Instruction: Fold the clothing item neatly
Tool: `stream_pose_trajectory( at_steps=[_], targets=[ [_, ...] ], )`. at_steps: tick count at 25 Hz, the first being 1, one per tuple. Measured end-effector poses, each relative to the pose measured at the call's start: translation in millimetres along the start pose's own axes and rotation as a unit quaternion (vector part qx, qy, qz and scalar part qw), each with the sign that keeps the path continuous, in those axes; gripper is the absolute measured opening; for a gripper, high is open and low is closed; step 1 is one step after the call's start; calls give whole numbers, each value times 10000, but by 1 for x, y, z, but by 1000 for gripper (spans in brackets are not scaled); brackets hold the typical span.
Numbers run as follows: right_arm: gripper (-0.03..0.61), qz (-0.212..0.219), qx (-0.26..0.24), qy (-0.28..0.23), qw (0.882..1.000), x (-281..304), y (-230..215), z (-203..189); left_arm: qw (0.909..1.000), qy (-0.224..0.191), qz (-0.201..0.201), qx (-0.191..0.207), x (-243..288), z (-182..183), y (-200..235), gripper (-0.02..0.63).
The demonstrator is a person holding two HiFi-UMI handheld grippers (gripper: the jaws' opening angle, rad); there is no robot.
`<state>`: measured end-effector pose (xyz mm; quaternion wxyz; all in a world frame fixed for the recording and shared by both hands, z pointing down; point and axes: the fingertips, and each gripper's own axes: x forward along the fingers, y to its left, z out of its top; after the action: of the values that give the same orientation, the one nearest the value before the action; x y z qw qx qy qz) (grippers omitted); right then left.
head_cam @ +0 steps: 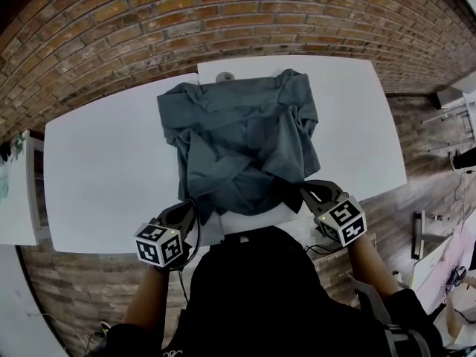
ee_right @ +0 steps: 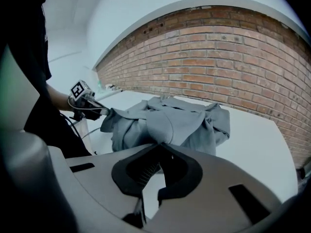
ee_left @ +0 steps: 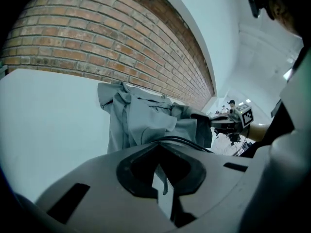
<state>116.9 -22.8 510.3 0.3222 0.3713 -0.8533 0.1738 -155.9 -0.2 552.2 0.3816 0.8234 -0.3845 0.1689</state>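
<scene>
A white table (head_cam: 97,169) stands against a brick wall (head_cam: 186,21), with a crumpled grey garment (head_cam: 238,136) at its centre. The left gripper (head_cam: 186,214), at the garment's 7 o'clock, and the right gripper (head_cam: 311,193), at 5 o'clock, each clamp its near hem.

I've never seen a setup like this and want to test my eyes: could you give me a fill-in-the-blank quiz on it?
The crumpled shirt is ___ in colour.
It lies on a ___ table.
The wall behind is made of ___.
The left tongs and right tongs are both shut on the ___.
Missing words: grey; white; brick; shirt.
</scene>
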Motion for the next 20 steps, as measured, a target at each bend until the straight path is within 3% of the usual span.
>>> stream_pose_trajectory(
  at_steps=[5, 10, 20],
  targets=[
    [11, 194, 101, -316, 9993, -3, 8, 34, 9990, -373, -193, -181, -9, 25, -8, 2],
    [11, 325, 257, -442, 9982, -3, 8, 55, 9940, -701, -576, -611, -13, 50, -20, 2],
    [11, 530, 166, -227, 9982, 26, -11, 115, 9857, -1017, -1036, -850, 13, 131, -38, 2]
  ],
)
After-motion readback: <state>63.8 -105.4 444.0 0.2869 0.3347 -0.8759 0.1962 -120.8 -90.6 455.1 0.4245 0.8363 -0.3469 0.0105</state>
